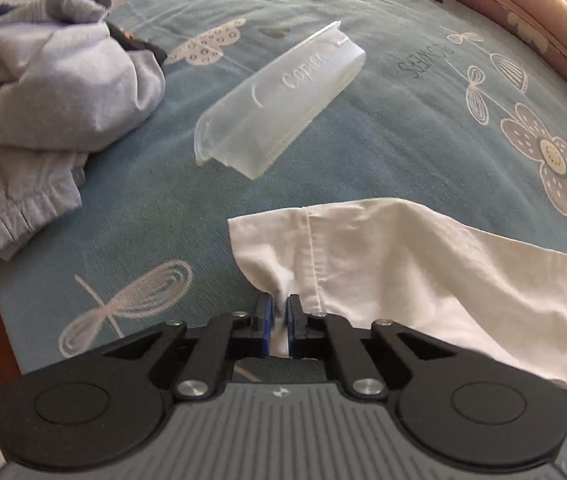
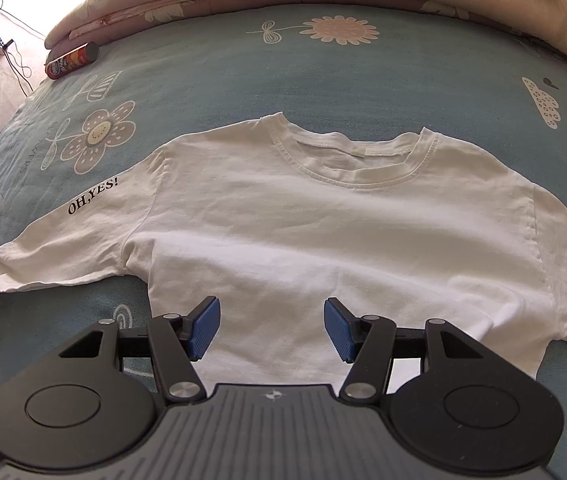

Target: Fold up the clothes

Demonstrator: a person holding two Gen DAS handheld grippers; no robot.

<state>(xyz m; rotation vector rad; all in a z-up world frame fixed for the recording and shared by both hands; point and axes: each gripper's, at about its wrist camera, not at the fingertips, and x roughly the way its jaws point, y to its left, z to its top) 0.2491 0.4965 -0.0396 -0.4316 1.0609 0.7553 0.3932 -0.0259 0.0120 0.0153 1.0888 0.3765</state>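
Each tool, left tool (image 1: 279, 312) and right tool (image 2: 271, 326), has a grey ribbed housing with a small white star marking. Two round black discs flank it. Black linkage arms with silver screws carry two fingers (image 2: 205, 326) faced with ribbed blue pads (image 1: 292, 322).

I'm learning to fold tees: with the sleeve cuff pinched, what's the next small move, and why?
Probably lift the sleeve and carry it inward over the T-shirt chest: the left gripper is shut on its cuff, and the shirt lies flat, face up.
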